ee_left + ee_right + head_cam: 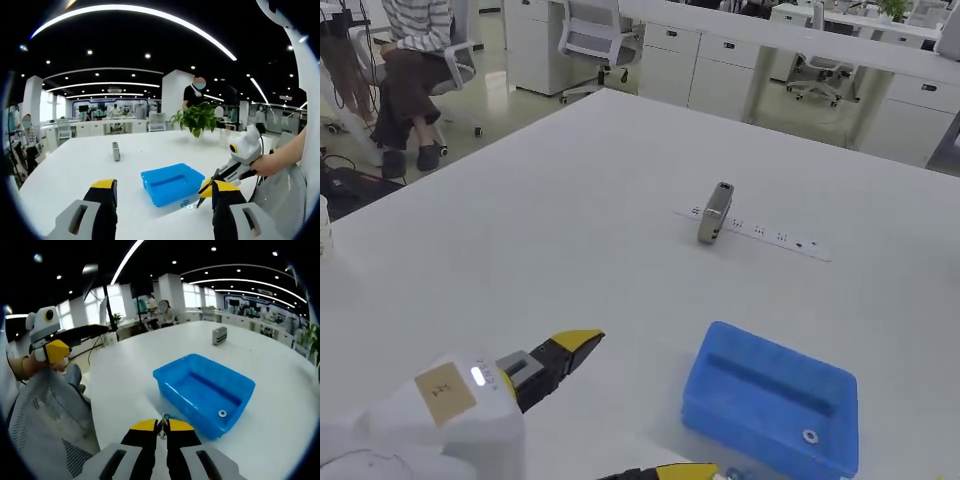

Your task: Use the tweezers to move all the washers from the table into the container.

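Pinching the thin tweezers (163, 418), the right tool (162, 426) is clenched beside the blue container (172, 376) by the table's near edge. The left tool (165, 187) is spread, empty. One washer (222, 413) lies inside the container. It looks light, flat and slippery, probably best nipped across its rim.

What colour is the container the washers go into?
The container is solid bright blue, clearest in the right gripper view.
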{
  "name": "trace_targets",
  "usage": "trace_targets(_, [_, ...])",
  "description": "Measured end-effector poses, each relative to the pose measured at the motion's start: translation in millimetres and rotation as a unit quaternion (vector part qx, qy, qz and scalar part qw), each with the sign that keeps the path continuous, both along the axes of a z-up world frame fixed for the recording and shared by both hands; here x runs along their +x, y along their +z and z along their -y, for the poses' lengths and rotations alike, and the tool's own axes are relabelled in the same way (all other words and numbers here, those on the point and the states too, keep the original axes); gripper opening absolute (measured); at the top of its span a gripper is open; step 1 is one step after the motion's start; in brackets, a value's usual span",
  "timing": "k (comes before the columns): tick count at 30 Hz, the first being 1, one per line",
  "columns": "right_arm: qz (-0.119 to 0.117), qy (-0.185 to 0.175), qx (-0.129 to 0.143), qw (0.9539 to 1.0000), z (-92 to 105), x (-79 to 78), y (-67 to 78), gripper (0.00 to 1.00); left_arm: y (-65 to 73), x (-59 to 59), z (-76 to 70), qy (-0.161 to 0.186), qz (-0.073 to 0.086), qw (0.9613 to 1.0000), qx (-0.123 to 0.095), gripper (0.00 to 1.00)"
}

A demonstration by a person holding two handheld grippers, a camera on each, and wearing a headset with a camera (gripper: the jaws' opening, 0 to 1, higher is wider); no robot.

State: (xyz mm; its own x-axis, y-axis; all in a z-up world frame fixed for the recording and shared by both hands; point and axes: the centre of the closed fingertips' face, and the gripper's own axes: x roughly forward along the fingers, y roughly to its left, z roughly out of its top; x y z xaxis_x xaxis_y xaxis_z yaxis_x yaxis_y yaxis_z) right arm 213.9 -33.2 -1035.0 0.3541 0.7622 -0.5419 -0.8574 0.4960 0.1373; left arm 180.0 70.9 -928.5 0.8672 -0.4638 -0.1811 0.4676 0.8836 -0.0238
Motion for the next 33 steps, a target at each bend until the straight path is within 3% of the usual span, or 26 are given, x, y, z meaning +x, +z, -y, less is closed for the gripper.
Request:
trace_targets(4, [0.0,-0.018,0.02,0.9996,-1.0,7.2,14.1,0.02,-0.1,-0.2,0.9,-0.001,0.001,1.0,0.003,0.78])
trace_targets(8, [0.017,-0.008,-0.001,0.9998,1.7,9.0,22.7,0.03,1.3,-0.1,-0.5,0.002,0.003,1.0,0.0,0.78])
trace_targets(18, [0.036,0.002,-0.008,0.9993,1.7,12.6,48.2,0.03,1.7,-0.2,-1.3,0.003,0.004,1.0,0.0,0.77])
trace_targets(28, [0.021,-0.016,0.013,0.9996,6.2,27.6,66.3,0.03,1.3,-0.4,-1.1,0.002,0.003,1.0,0.001,0.76])
trace_targets(33, [0.026,-0.017,0.008,0.9995,9.8,37.3,70.8,0.03,2.1,-0.6,-1.2,0.002,0.005,1.0,-0.001,0.76])
